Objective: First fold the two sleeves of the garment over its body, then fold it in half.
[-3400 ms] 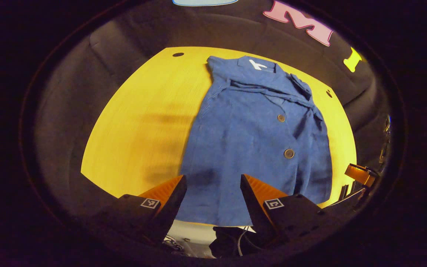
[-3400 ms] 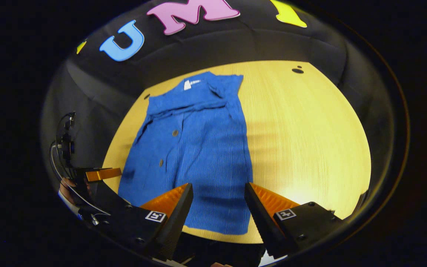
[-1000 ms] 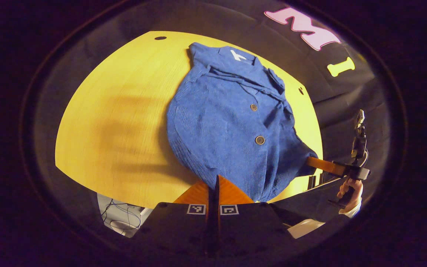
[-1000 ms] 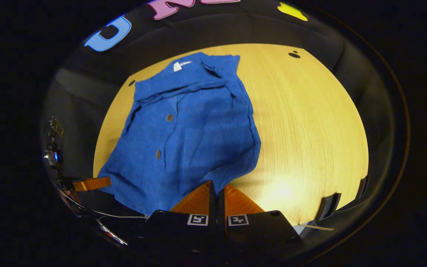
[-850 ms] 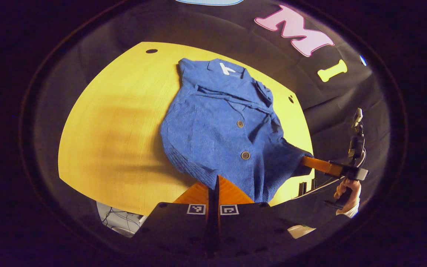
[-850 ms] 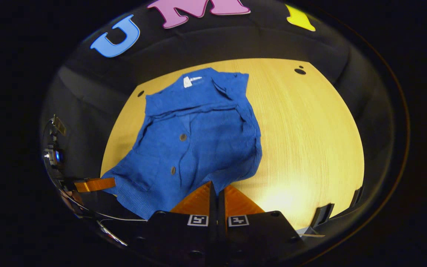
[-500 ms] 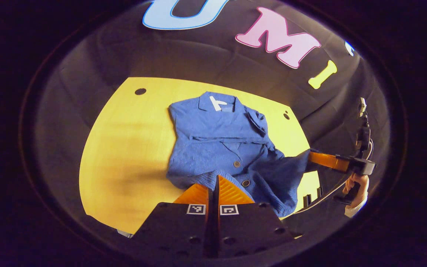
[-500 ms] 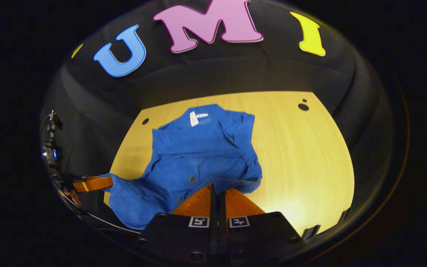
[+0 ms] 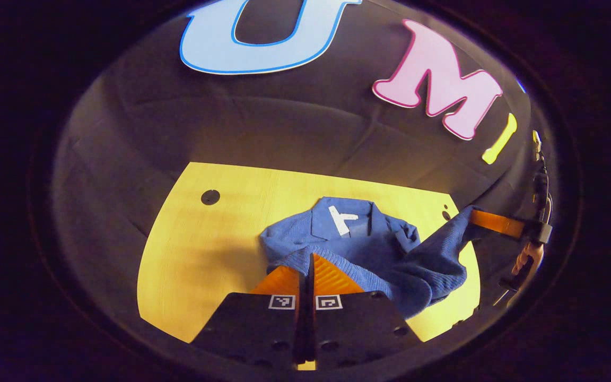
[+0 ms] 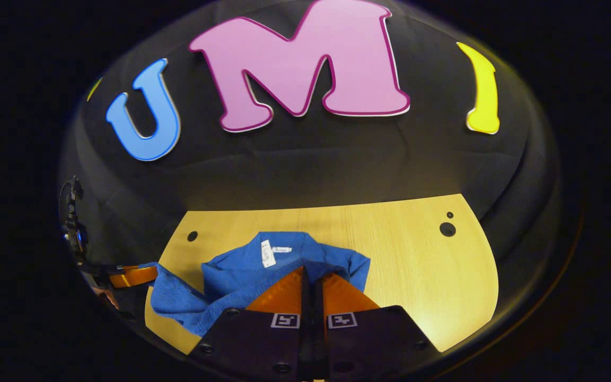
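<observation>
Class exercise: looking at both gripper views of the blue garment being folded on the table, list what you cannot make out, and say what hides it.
- Hem grip: in the left gripper view, the left gripper hides where its jaws meet the garment.
- Sleeves and buttons: the lifted lower half covers them.
- Collar tag: too small in the right gripper view.
- Hand: cut off at the edge in the left gripper view.

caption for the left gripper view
Both grippers carry the blue shirt's hem toward its collar over the table.

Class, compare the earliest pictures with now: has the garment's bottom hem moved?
Yes. The hem has been carried from the table's near edge up toward the collar.
</observation>
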